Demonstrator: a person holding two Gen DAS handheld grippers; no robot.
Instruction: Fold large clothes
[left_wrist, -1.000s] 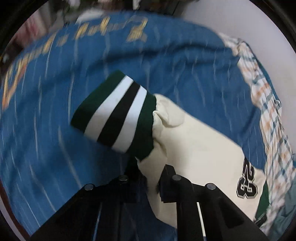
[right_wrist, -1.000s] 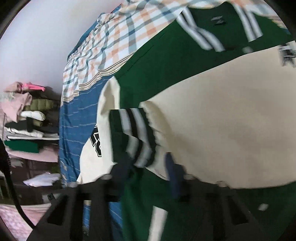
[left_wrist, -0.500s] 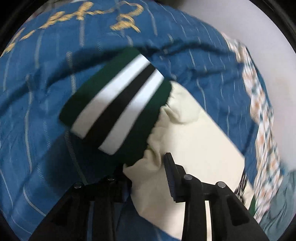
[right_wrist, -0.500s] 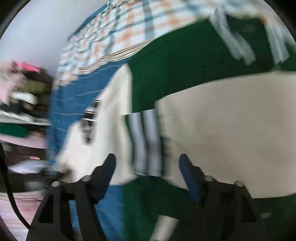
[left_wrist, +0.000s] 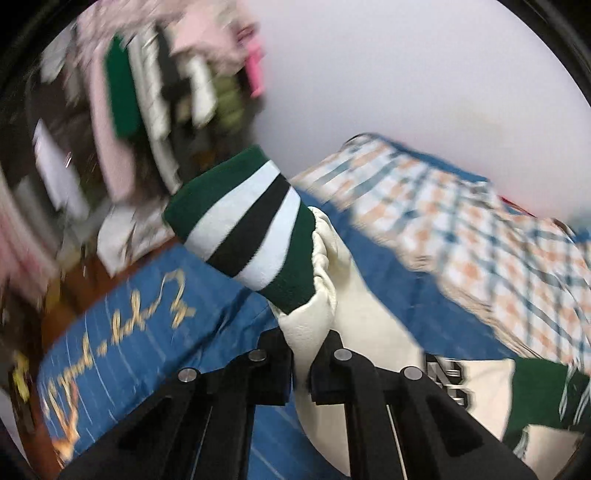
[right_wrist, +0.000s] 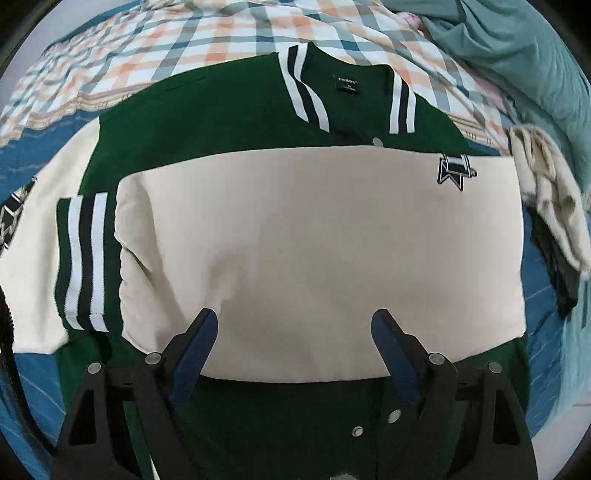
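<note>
The left gripper (left_wrist: 308, 349) clamps the cream sleeve (left_wrist: 325, 295) of a green varsity jacket (right_wrist: 207, 122), its ribbed striped cuff (left_wrist: 243, 225) lifted above the blue bedspread (left_wrist: 147, 332). The right gripper (right_wrist: 293, 332) hovers with jaws spread wide over the jacket's other sleeve (right_wrist: 314, 240), folded flat across the chest.

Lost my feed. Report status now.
Left gripper shut on cream sleeve, lifted. Right gripper open above jacket, one sleeve folded across. Nothing in the way.
</note>
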